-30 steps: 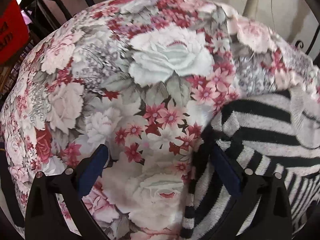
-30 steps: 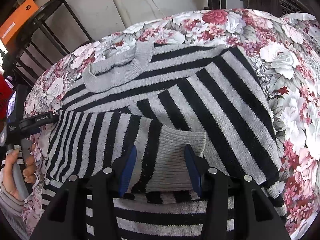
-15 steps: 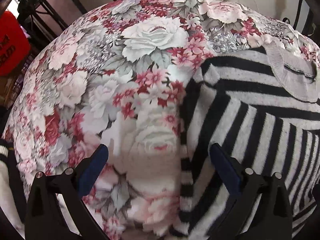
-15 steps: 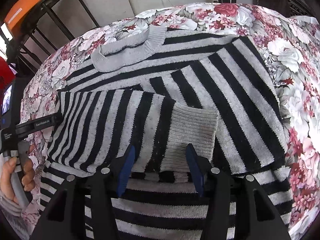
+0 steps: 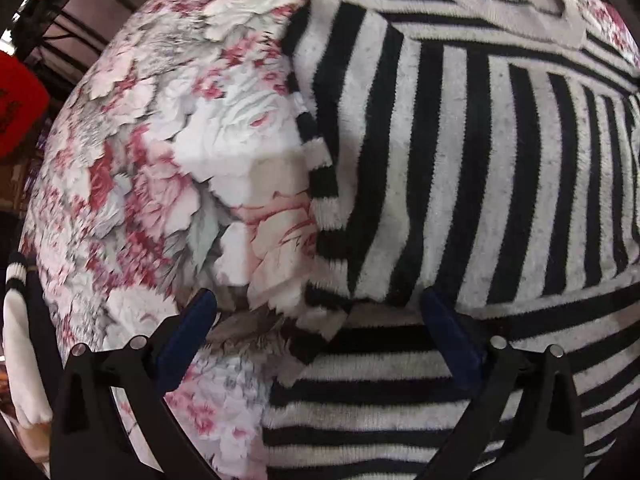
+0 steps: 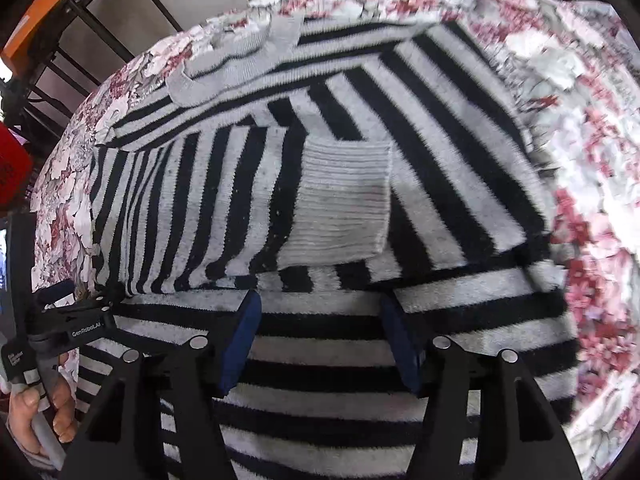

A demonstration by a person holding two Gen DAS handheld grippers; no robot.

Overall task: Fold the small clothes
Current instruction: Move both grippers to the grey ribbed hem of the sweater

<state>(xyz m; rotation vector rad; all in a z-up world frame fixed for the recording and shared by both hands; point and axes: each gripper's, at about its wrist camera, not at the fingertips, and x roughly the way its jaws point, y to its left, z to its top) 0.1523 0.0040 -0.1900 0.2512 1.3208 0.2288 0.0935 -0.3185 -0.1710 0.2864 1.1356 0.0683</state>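
A small black-and-grey striped sweater (image 6: 400,128) lies flat on a floral tablecloth (image 6: 592,184), grey collar (image 6: 232,68) at the far side. Both sleeves are folded in across the chest; the grey ribbed cuff (image 6: 340,204) of one lies on top in the middle. My right gripper (image 6: 320,320) is open and empty over the sweater's lower body, just below the cuff. My left gripper (image 5: 318,320) is open and empty at the sweater's left edge (image 5: 320,184), one finger over the cloth, the other over the knit. It also shows in the right wrist view (image 6: 68,304).
The floral cloth (image 5: 160,168) covers a round table. A red object (image 5: 16,104) and dark metal chair frames (image 6: 80,28) stand beyond the table's far left edge. An orange box (image 6: 40,12) sits on a rack at the back.
Both grippers have drawn back toward the sweater's hem. The left gripper has swung right, so the sweater now fills more of its view. The right gripper has backed off the cuff.
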